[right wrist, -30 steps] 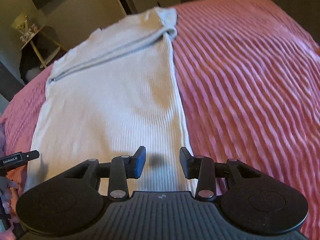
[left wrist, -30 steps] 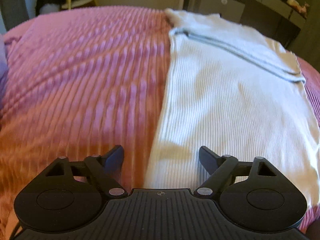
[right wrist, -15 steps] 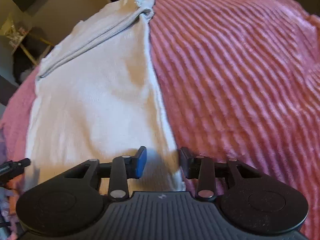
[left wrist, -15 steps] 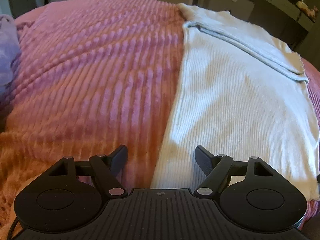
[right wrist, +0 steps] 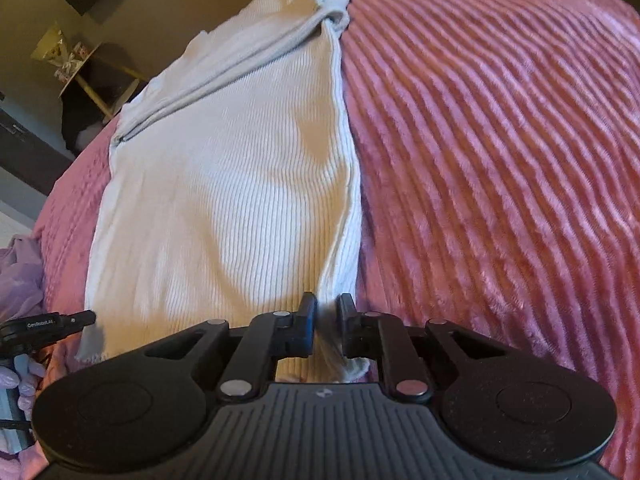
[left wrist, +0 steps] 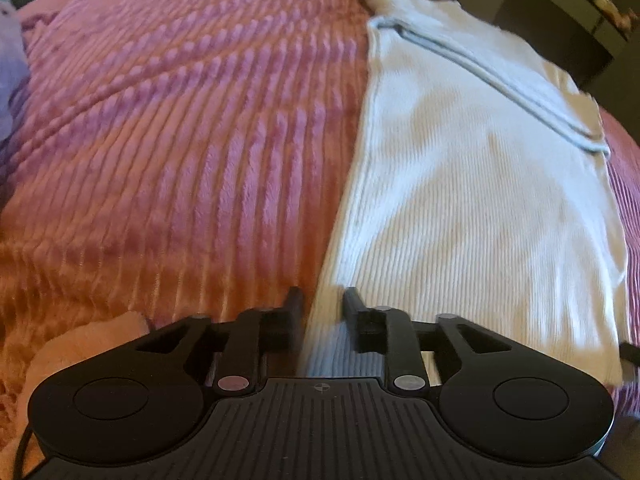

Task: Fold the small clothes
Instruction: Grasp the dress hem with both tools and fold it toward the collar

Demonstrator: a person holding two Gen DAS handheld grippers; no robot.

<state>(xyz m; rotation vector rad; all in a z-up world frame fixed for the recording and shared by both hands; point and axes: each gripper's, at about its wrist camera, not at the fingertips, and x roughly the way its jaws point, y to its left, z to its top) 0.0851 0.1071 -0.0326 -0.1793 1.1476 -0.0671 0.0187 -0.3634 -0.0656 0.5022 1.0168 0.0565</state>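
Nearest the left wrist camera, the left claw (left wrist: 320,304) is nearly closed, pinching the near left corner of the white ribbed garment (left wrist: 460,200). The right claw (right wrist: 326,312) grips the near right corner the same way, fabric bunched between its fingers. The garment lies flat along the bed, on the pink ribbed blanket (right wrist: 500,140), its far end folded over. A lilac cloth (right wrist: 20,276) sits at the bed's left edge.

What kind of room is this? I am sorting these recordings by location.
Most likely a bedroom: the white ribbed knit garment lies on a pink ribbed plush bedspread, with a dark dresser-like counter at the far edge and a small side table against the wall.
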